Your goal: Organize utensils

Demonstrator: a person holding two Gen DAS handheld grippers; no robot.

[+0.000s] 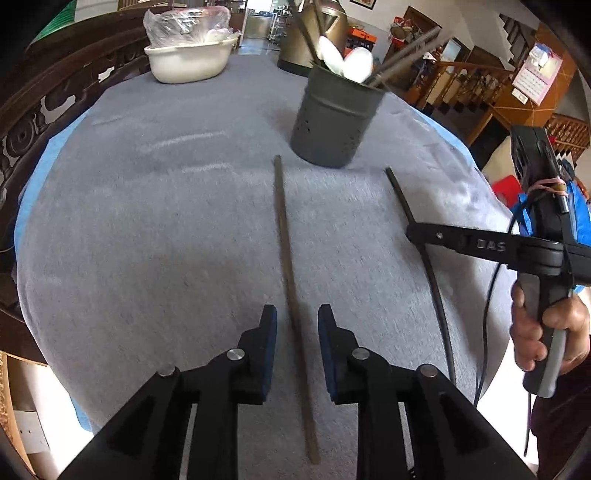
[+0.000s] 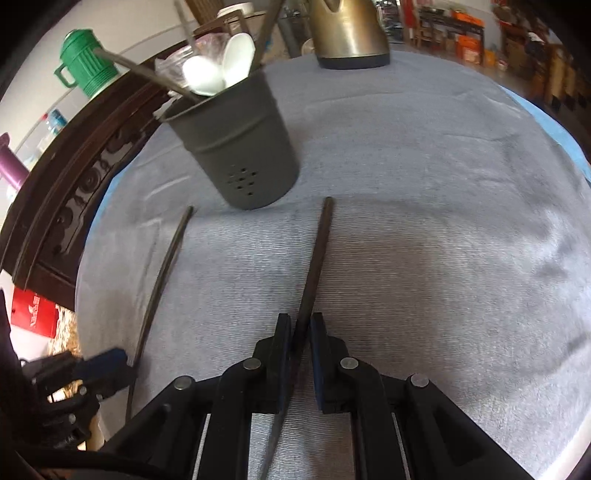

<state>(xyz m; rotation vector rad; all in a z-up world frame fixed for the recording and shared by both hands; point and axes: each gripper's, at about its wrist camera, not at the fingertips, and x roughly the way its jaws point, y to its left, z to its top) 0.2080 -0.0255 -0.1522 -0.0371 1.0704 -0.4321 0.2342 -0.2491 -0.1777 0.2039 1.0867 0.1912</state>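
My left gripper: jaws apart, brown chopstick lying loose between them on the cloth | My right gripper: pinching black chopstick | Holder: beyond both.

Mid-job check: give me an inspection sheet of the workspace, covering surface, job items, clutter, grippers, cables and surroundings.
Surface: grey cloth over the table, blue edge showing.
Job's things: dark utensil holder upright, holding white spoons and chopsticks; brown chopstick and black chopstick lying on the cloth.
Clutter: white basin with a plastic-wrapped bowl; metal kettle.
Grippers: left gripper open, brown chopstick between its pads, untouched; right gripper shut on the black chopstick.
Cables: black cable hanging by the right gripper's handle.
Surroundings: carved wooden furniture, green jug, wall calendar.
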